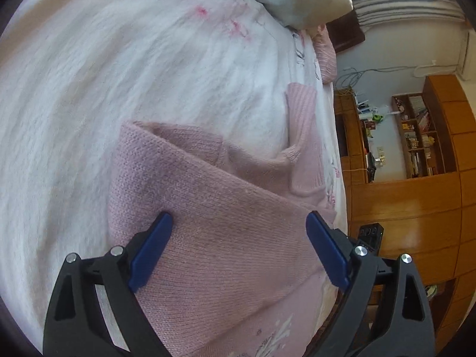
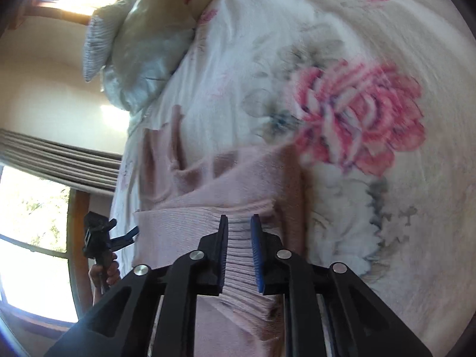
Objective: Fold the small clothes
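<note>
Two claws over a pink sweater [image 1: 226, 214] on my flowered bedspread [image 1: 125, 68]: left claw [image 1: 239, 223] spread wide; right claw [image 2: 239, 223], nearly closed, pinches its ribbed hem. Only the left view shows wooden shelves [image 1: 416, 136].

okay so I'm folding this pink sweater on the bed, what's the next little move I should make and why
Probably bring the left tool down and close it on the pink sweater near its folded edge. Its jaws stand wide open over the knit, gripping nothing, while the right tool looks nearly shut on the ribbed hem. One sleeve lies spread on the floral bedspread, so the fold looks unfinished.
</note>
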Motion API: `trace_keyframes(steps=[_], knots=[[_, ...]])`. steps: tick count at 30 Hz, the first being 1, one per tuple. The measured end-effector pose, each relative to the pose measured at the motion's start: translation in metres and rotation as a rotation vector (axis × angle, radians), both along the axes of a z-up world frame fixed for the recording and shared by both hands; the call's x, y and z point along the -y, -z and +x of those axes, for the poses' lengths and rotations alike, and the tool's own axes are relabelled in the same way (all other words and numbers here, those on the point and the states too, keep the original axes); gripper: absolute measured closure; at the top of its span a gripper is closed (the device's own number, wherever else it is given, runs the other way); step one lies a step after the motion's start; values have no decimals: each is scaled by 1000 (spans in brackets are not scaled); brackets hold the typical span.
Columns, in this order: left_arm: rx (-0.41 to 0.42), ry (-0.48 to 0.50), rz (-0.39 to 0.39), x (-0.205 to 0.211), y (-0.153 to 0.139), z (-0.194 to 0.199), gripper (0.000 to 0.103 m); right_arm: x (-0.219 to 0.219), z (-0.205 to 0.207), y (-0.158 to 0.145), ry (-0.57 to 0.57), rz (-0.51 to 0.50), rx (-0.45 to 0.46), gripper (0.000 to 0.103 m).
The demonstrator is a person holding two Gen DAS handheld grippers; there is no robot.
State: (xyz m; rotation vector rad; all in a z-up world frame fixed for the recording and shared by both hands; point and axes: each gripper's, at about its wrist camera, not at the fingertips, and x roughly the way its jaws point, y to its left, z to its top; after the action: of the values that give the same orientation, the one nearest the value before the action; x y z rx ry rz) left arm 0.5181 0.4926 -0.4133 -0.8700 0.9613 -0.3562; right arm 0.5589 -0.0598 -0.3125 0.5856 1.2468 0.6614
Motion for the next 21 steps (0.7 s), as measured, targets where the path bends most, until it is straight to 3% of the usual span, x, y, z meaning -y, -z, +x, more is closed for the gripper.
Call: trace_keyframes(steps=[1, 3, 4, 9, 13, 21], knots=[[40, 19, 16, 0, -14, 7, 12, -8, 7, -11, -23, 20, 23, 82], [108, 45, 40, 0, -38, 27, 8, -29, 28, -28, -48, 35, 50, 63], [120, 54, 50, 2, -45, 40, 7, -44, 39, -33, -65, 34, 60, 61], [60, 147, 74, 35, -34, 112, 5, -134, 89, -24, -159, -14, 55, 60], [41, 216, 119, 72, -23, 152, 5, -177, 115, -9, -156, -76, 70, 60], [-22, 159, 232, 89, -11, 203, 8, -215, 149, 16, -123, -138, 99, 61]])
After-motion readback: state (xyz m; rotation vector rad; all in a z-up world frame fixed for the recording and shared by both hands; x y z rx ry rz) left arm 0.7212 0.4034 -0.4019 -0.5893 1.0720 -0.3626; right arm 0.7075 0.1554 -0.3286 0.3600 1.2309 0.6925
